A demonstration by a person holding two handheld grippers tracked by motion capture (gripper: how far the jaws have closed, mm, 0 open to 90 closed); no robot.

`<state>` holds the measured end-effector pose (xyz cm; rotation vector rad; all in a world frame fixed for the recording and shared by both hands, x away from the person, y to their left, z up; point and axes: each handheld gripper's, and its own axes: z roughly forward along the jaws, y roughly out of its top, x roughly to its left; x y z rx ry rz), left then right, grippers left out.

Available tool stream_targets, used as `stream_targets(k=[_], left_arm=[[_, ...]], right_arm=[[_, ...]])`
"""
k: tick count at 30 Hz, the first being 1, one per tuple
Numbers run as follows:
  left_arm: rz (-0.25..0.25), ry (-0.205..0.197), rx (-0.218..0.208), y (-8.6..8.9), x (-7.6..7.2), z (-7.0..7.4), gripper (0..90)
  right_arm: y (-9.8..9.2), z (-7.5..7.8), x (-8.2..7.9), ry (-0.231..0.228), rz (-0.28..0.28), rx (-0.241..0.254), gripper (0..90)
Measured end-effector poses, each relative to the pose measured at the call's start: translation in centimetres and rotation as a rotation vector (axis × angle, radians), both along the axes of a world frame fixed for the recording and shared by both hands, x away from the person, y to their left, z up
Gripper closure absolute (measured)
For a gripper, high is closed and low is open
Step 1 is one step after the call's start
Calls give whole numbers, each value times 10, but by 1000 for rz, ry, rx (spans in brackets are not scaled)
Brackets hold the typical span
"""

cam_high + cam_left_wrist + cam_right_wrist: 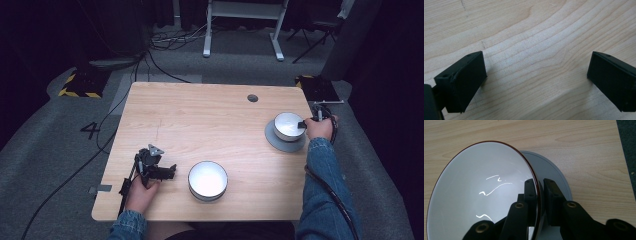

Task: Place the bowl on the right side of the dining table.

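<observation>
The surface [200, 115] is showing pale wood grain with a smooth, matt finish. The bowl [481, 195] in the right claw [540, 195] is looking glossy, its white inside catching bright glints, its rim a dark red. The plate [554, 172] under it is appearing smooth, matt grey. The left claw [536, 77] is showing matt black plastic. The near bowl [207, 180] is gleaming white. The sleeve [322, 175] is looking like denim cloth.
</observation>
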<state>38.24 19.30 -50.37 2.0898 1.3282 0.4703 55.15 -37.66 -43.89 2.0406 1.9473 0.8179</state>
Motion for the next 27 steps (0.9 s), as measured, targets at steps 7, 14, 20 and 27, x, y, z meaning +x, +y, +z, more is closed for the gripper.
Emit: stream_targets(k=[7, 14, 20, 27], left_arm=[[0, 0, 0, 0, 0, 0, 23], [0, 0, 0, 0, 0, 0, 23], [0, 0, 0, 0, 0, 0, 23], [-1, 2, 2, 0, 0, 0, 23]], right_arm=[[-1, 2, -3, -11, -2, -14, 744], [-3, 13, -8, -83, 1, -12, 545], [-3, 31, -15, -128, 17, -72, 472], [11, 53, -24, -202, 143, -201, 447]])
